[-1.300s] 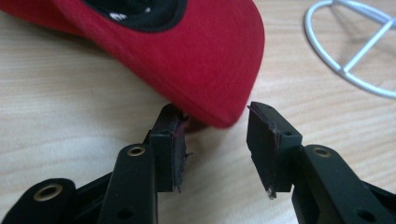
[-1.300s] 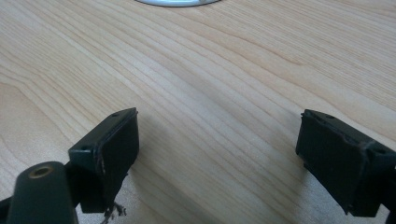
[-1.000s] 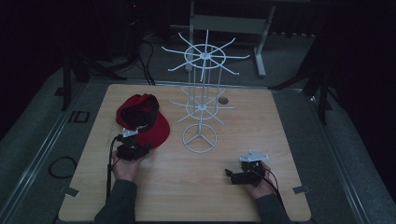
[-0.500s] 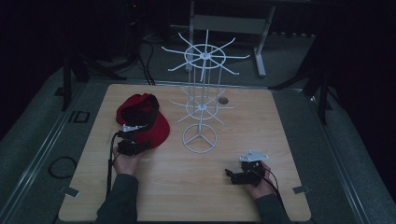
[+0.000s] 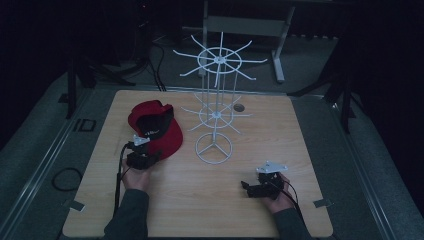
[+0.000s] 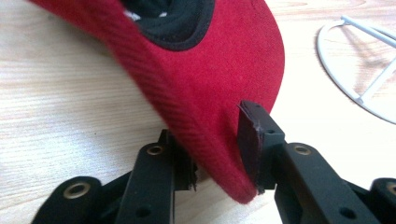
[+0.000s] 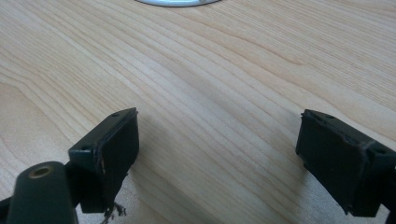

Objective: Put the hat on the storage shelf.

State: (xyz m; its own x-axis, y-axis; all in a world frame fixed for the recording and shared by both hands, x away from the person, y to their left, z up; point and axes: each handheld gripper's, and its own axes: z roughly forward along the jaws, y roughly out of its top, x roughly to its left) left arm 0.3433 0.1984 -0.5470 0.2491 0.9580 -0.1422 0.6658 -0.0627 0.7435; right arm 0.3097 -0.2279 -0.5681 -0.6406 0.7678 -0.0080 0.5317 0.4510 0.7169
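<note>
A red cap (image 5: 155,127) with a black lining lies upside down at the table's left, its brim toward me. My left gripper (image 5: 152,154) is at the brim's near edge. In the left gripper view the red brim (image 6: 210,70) runs between the two black jaws of the left gripper (image 6: 217,149). These jaws have just been closing and both pads touch the brim. My right gripper (image 5: 246,187) rests low on the wood at the front right, pointing left. Its jaws stand wide apart in the right gripper view (image 7: 219,154) with bare wood between them.
A white wire display rack (image 5: 215,120) with spoked arms stands mid-table on a ring base (image 5: 214,148), just right of the cap. That ring base (image 6: 355,88) also shows in the left gripper view. A small round hole (image 5: 239,107) sits in the wooden table (image 5: 300,140) behind the rack.
The left gripper has shifted slightly at the cap's brim. The right hand and its gripper have kept still.
</note>
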